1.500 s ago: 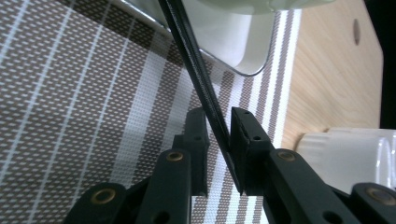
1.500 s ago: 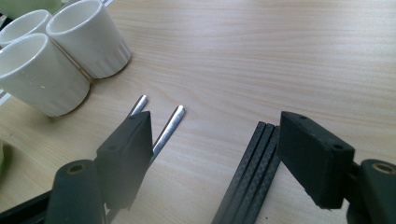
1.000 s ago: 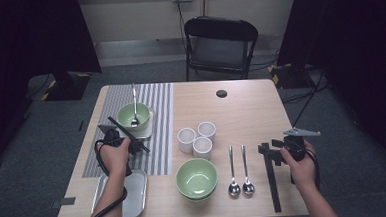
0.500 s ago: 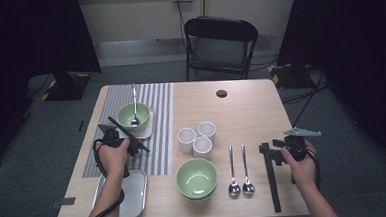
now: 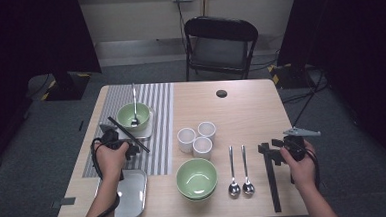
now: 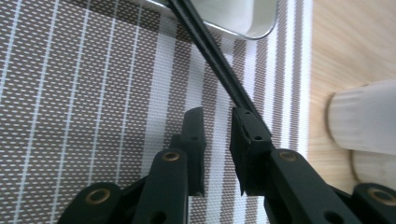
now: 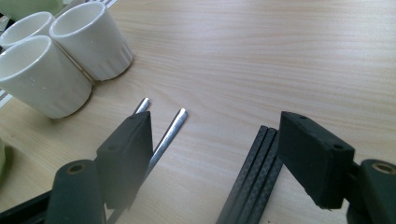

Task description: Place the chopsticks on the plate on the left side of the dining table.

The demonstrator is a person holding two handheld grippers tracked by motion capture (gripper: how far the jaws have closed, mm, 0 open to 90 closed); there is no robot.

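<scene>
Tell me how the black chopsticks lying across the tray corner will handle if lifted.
The chopsticks look thin and straight, so probably stiff and light. Their smooth dark finish may slip. They lie across the tray rim above the striped mat, so a nudge could roll them apart.

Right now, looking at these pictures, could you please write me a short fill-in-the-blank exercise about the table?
1. The white cups number ____.
2. Two spoons lie between the front green bowl and the black ____.
3. The far green bowl holds a ____.

Missing words: three; chopsticks; spoon
</scene>
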